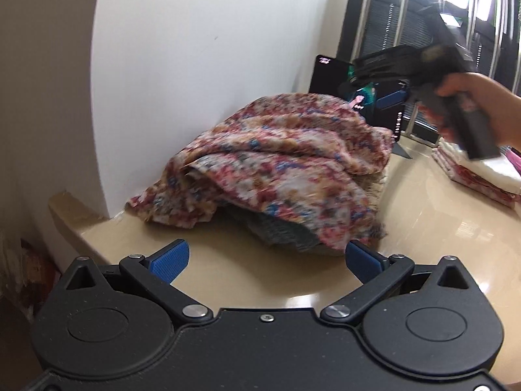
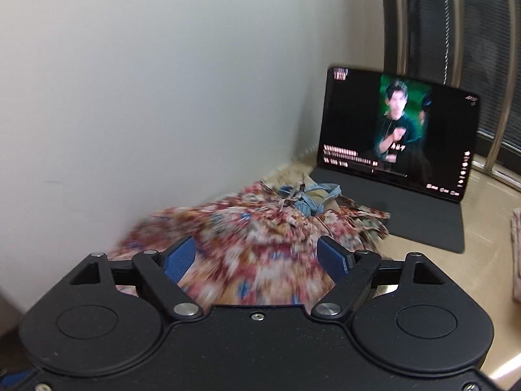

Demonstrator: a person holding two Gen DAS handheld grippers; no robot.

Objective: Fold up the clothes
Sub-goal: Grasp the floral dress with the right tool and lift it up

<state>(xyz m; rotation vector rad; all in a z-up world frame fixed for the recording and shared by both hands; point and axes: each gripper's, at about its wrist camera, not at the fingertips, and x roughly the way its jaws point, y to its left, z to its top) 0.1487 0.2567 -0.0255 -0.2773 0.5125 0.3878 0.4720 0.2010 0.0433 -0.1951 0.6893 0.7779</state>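
both grippers gape wide and hold nothing: the left gripper point(image 1: 265, 260) hovers near the crumpled floral cloth point(image 1: 273, 169) heaped on the beige counter point(image 1: 423, 228) against the wall, the right gripper point(image 2: 257, 257) above it (blurred).

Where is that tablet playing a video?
The tablet stands propped at the far right in the right wrist view, near the window bars, just behind the floral garment pile heaped against the white wall.
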